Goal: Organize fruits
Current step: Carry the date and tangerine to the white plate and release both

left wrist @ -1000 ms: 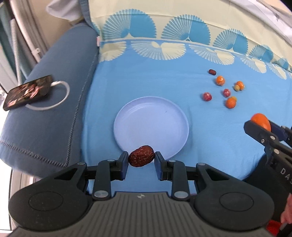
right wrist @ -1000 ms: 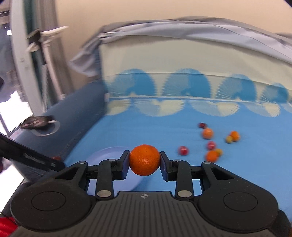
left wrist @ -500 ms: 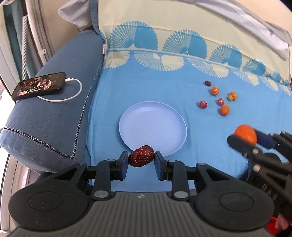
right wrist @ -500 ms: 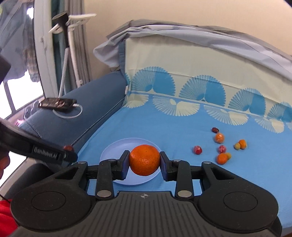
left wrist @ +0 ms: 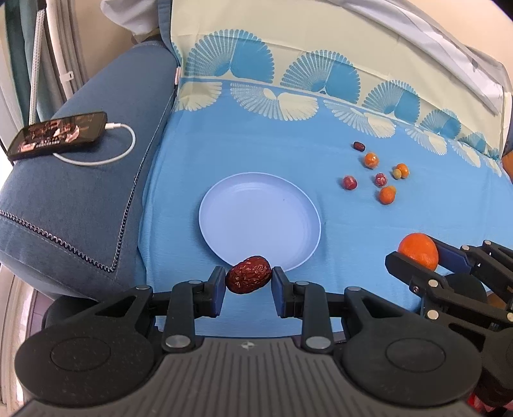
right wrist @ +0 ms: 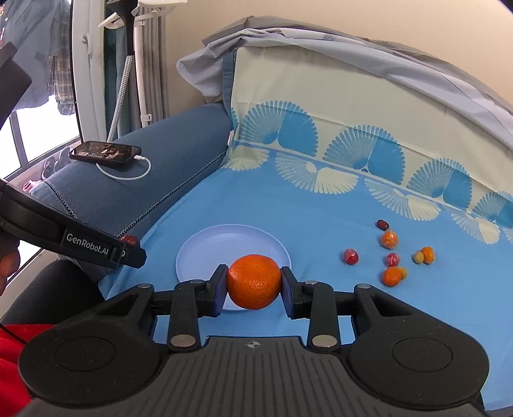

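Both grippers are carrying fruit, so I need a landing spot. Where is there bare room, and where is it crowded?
The plate is bare. Blue sheet lies open between the plate and the fan-patterned border, and between the plate and the small fruits. That cluster is crowded. The armrest holds a phone and cable.

A dark blue fabric sofa armrest (right wrist: pixel 179 166) runs along the nine o'clock side, carrying a black smartphone (right wrist: pixel 105 154) on a white charging cable (right wrist: pixel 128 174). Beyond it, at ten o'clock, daylight enters a white-framed window (right wrist: pixel 38 134); a beige wall (right wrist: pixel 320 19) rises at twelve o'clock.
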